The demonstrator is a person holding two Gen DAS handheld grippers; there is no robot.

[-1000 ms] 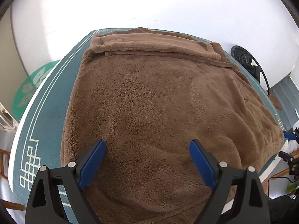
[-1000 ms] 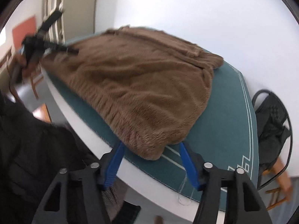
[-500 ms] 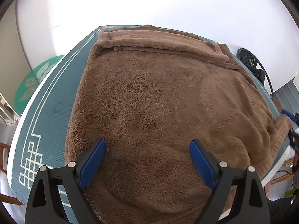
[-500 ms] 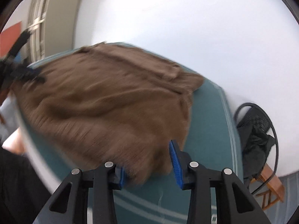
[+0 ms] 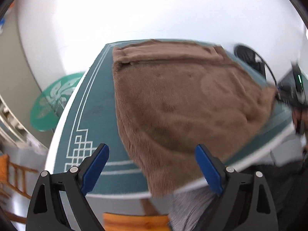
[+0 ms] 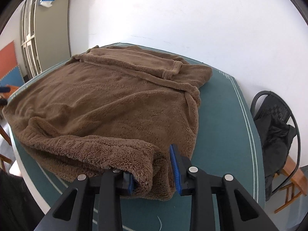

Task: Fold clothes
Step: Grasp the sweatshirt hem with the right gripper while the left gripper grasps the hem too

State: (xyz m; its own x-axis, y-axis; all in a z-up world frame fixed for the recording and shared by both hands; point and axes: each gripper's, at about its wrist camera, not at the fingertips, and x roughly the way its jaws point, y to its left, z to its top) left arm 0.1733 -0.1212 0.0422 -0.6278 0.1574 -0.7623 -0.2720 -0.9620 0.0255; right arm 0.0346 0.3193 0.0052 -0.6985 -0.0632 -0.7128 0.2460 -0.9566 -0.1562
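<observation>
Your right gripper (image 6: 154, 170) is closing its blue jaws on the near corner of a brown fleece robe (image 6: 115, 104), the thick hem already bunched between them. Your left gripper (image 5: 152, 170) hangs wide open and empty over the robe's other near corner, which droops past the table edge. The robe lies spread over a teal mat with white line borders (image 6: 227, 119), on a white round table (image 5: 57, 134), its collar end towards the white wall. To fold cleanly, let the right jaws catch the full layered hem, not just loose pile, and take the left corner likewise before lifting, so both corners rise level. A black chair with dark cloth on it (image 6: 277, 130) stands just beside the table on your right; wooden chair legs (image 5: 17, 175) show below on your left. Neither seems to block the fold.
</observation>
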